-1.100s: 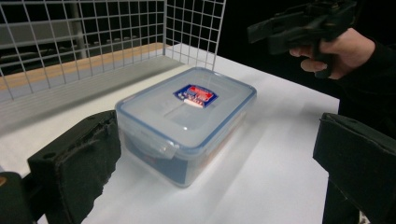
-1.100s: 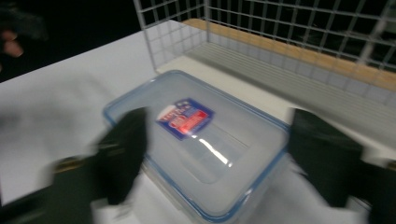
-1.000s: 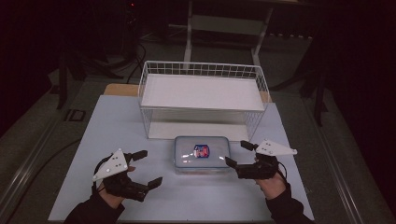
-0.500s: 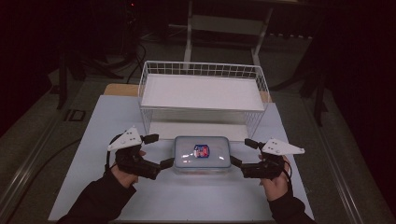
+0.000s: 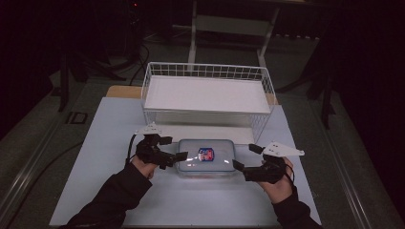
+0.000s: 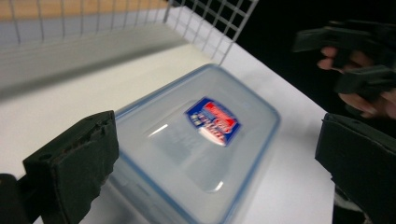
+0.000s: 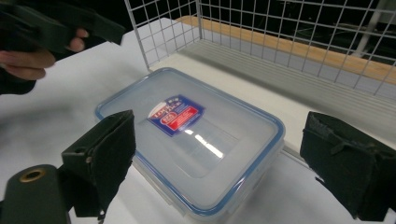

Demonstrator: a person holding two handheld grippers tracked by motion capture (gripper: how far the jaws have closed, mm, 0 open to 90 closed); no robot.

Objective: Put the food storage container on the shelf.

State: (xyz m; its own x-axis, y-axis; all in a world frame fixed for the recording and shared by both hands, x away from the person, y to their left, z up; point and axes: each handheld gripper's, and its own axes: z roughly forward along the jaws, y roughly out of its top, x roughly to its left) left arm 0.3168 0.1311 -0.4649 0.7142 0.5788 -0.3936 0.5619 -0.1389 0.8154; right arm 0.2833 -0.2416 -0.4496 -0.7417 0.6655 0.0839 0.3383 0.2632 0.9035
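— Where's the lidded plastic container (image 5: 206,157)?
— On the tabletop (image 5: 105,124), before the wire basket (image 5: 207,93).
— And the grippers?
— The left gripper (image 5: 175,149) and right gripper (image 5: 244,158) flank its ends, fingers spread.

From my seat the room is dark, with light falling almost only on the white desk (image 5: 114,191), whose wooden edge (image 5: 123,91) shows as a tan strip at the far side. Around the desk I see a grey floor (image 5: 33,143) with a dark cable (image 5: 43,164) trailing across it on the left and a small dark plate (image 5: 76,118) set into it near the desk's far left corner. Beyond the desk stands a pale metal frame (image 5: 193,28) with upright legs, and black stand legs (image 5: 64,81) rise at the left and right against a black background.
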